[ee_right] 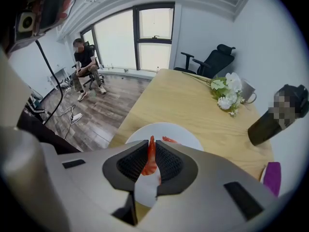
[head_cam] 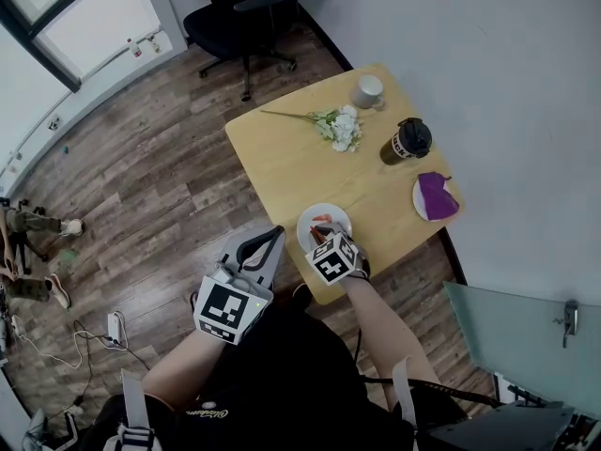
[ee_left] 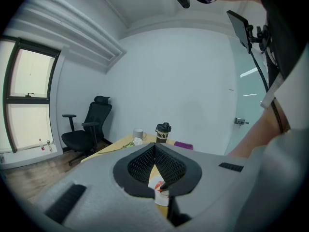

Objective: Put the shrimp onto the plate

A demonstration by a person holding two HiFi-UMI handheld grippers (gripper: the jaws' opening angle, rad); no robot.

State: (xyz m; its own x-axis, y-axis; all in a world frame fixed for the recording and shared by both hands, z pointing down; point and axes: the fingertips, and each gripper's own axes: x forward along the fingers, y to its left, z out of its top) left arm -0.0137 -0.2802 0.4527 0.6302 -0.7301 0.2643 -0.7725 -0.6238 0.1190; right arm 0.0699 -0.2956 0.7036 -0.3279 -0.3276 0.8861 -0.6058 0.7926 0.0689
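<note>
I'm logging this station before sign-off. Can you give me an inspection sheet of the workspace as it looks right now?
Surface: wooden table, light top.
Job's things: white plate near the front edge, with a red piece on it, likely another shrimp; one shrimp held above it.
Clutter: flowers, mug, dark tumbler, purple item on a small plate.
Tongs: right tongs shut on the shrimp; left tongs shut, empty, near the table's front corner.
Cables: loose cables and an adapter on the floor.
Surroundings: office chair; seated person by the windows.
</note>
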